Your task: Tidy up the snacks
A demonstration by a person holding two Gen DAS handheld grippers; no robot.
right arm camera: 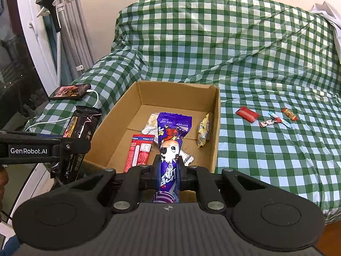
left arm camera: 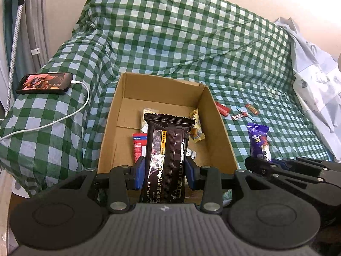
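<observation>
Left wrist view: the left gripper (left arm camera: 165, 171) clamps a black cracker pack (left arm camera: 167, 147) upright above the near edge of the cardboard box (left arm camera: 221, 132) on the bed (left arm camera: 170, 42).

Right wrist view: the right gripper (right arm camera: 168, 173) pinches a purple snack pack (right arm camera: 169, 149) over the same box's near edge; a red packet (right arm camera: 139, 152) and yellow candy (right arm camera: 203, 133) lie inside.

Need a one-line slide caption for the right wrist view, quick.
Right gripper holds a purple snack pack over the cardboard box; four small snacks remain on the checkered cloth.
</observation>
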